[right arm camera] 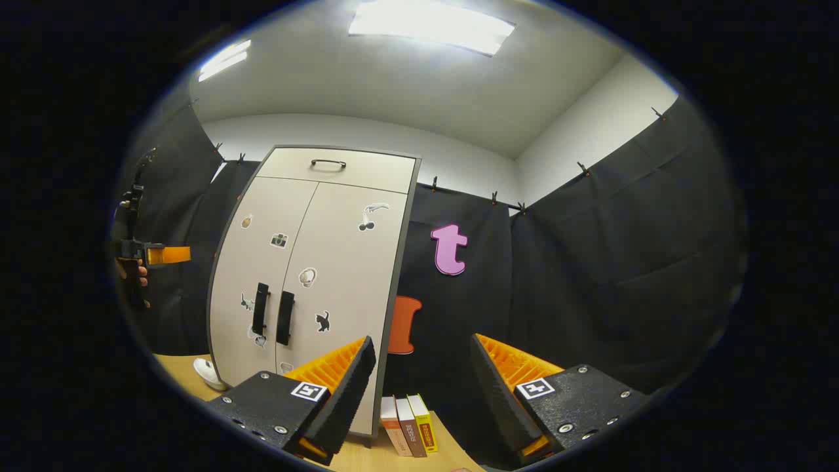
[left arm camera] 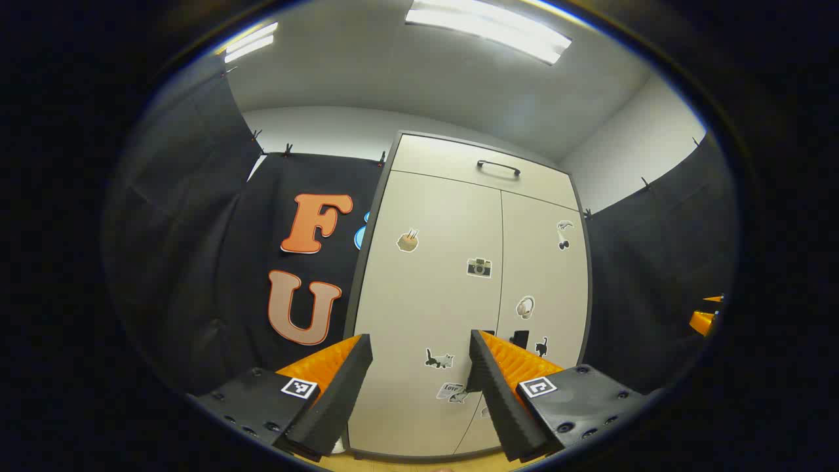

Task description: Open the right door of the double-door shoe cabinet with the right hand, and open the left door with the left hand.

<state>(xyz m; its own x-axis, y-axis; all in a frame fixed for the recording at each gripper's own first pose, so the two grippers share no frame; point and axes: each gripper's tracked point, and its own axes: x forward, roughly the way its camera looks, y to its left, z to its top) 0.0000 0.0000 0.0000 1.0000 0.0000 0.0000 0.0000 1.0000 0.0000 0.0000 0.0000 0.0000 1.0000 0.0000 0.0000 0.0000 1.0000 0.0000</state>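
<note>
Nothing of the task is done yet, judging by how things lie: both doors of the shoe cabinet (right arm camera: 308, 275) are shut, flush along the middle seam, below a closed top drawer. In the right gripper view the right door (right arm camera: 344, 278) and the left door (right arm camera: 262, 269) each carry a dark vertical handle beside the seam, the right handle (right arm camera: 284, 318) and the left handle (right arm camera: 260, 309) standing close together. The right gripper (right arm camera: 419, 373) is spread wide and holds nothing; it points past the cabinet's right edge toward the booth wall, well apart from its handle. The left gripper (left arm camera: 419, 367) is likewise spread and empty, facing the left door (left arm camera: 429, 308) squarely but not touching it. The cabinet stands on the table (right arm camera: 183, 373), with a few books (right arm camera: 409, 423) near its right foot. Both reaches, both grasps and both pulls are left to do.
</note>
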